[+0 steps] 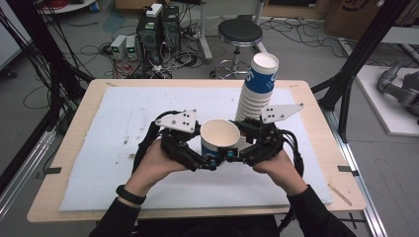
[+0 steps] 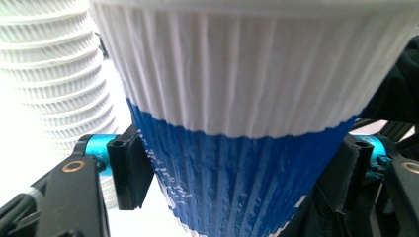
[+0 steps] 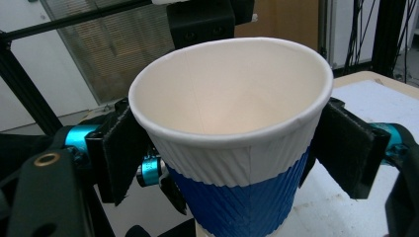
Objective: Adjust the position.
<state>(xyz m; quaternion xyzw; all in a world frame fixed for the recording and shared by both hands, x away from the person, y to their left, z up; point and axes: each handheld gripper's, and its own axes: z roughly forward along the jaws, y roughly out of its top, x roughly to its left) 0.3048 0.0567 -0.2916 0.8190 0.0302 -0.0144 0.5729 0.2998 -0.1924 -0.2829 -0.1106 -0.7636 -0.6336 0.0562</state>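
High view: the paper cup [image 1: 220,140] sits mid-frame over the white surface [image 1: 123,118], between the left tongs [image 1: 210,162] and right tongs [image 1: 236,157], in front of the cup stack [image 1: 258,86].

Left gripper view: these tongs clamp the cup's blue ribbed base; best to grip gently so it isn't crushed.

Right gripper view: its pads [image 3: 346,148] flank the white rim, seemingly just clear.

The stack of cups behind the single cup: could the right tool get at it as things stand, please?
Probably yes. The stack of cups stands just beyond the right tool, nothing between. But its pads flank the single cup, which the left tool grips, so it must draw clear first.
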